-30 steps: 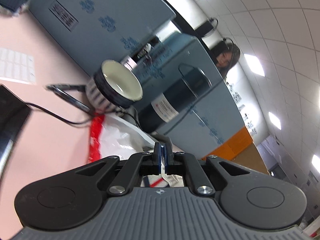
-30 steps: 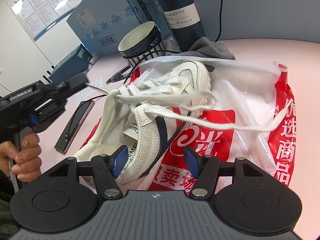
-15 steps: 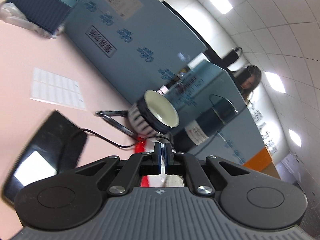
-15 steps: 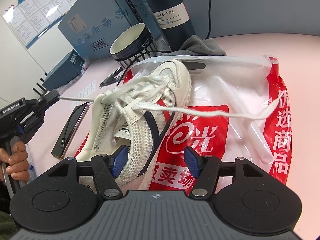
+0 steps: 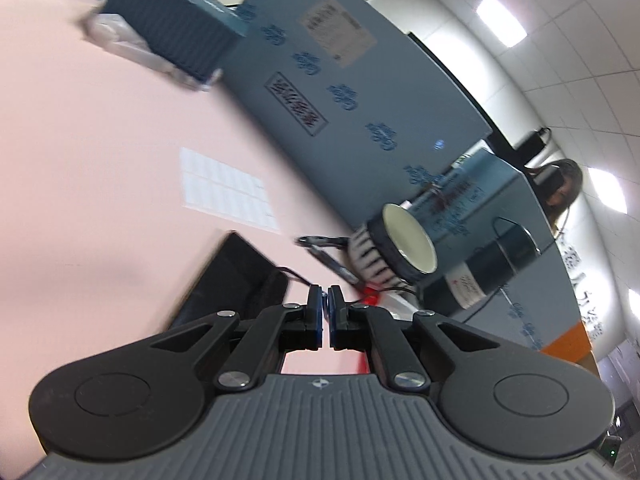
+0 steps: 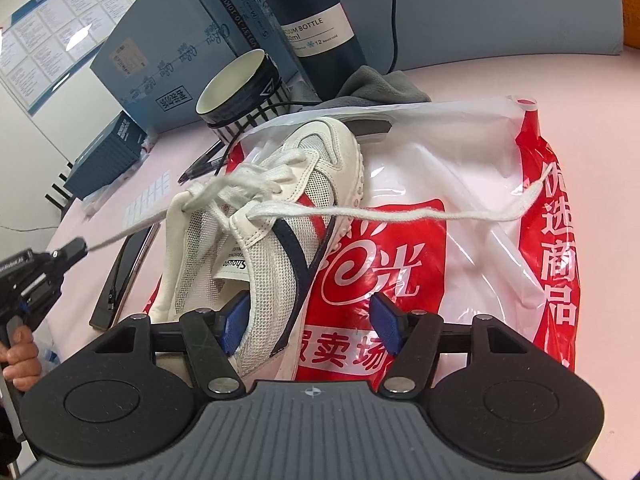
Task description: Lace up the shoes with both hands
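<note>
A white mesh shoe point(image 6: 280, 216) with a dark side stripe lies on a red and white plastic bag point(image 6: 460, 280). My left gripper point(image 6: 82, 246), at the far left of the right wrist view, is shut on the end of one white lace point(image 6: 132, 232), which runs taut from the top eyelet. In the left wrist view that gripper point(image 5: 325, 300) shows its pads together. The other lace end point(image 6: 420, 214) trails loose to the right across the bag. My right gripper point(image 6: 310, 324) stands open over the shoe's heel, its left pad by the heel and its right pad above the bag.
A striped mug point(image 6: 240, 88), a dark bottle point(image 6: 320, 24), a grey cloth point(image 6: 380, 86) and blue boxes point(image 6: 168, 52) stand behind the shoe. A black phone point(image 6: 124, 276) and pens point(image 6: 204, 162) lie left of it. A person's hand point(image 6: 18, 360) holds the left gripper's handle.
My left gripper has drawn away to the left from the shoe, pulling its lace out long and taut. Its view swung from the mug toward the phone. The right gripper stayed put.
</note>
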The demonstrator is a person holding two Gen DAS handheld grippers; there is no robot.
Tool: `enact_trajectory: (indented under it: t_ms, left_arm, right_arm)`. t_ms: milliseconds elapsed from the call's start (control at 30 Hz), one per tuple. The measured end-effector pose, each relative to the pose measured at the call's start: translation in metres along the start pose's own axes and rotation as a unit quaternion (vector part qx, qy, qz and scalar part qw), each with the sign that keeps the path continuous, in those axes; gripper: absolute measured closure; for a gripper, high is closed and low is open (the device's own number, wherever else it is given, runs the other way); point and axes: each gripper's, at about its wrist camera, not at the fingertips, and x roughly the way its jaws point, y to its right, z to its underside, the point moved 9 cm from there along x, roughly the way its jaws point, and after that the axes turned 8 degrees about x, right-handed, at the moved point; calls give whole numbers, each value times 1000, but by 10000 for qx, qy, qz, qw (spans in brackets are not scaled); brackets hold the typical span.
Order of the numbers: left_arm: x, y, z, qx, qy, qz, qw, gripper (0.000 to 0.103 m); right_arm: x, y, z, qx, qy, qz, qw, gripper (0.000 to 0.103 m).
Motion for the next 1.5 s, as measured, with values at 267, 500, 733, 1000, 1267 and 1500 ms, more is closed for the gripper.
enact_trajectory:
  t_ms: [267, 500, 733, 1000, 1267, 1500]
  left_arm:
    - [-10, 0, 11, 204, -335, -378, 9985, 80]
    - [-36, 77, 16, 1459, -378, -245, 9883, 15]
    - [-34, 143, 56, 2044, -1294, 254, 9700, 6]
    - [-26, 173, 94, 2391, -2187, 196, 9458, 1]
    - [-5, 176, 119, 2917, -2877, -567, 9105, 1]
    - [7, 170, 126, 3053, -3119, -987, 8943, 1]
  right_arm:
    - [-7, 1, 0, 33, 140, 138, 9998, 34]
    - [-38, -3, 1, 119, 520, 85, 9985, 5]
    - [-67, -5, 0, 443, 710, 171, 9963, 1]
    - [-85, -2, 11, 654, 592, 357, 9955, 1]
    - [-86, -5, 20, 726, 109, 617, 9954, 1]
    - [-80, -17, 34, 34, -268, 857, 9960, 1]
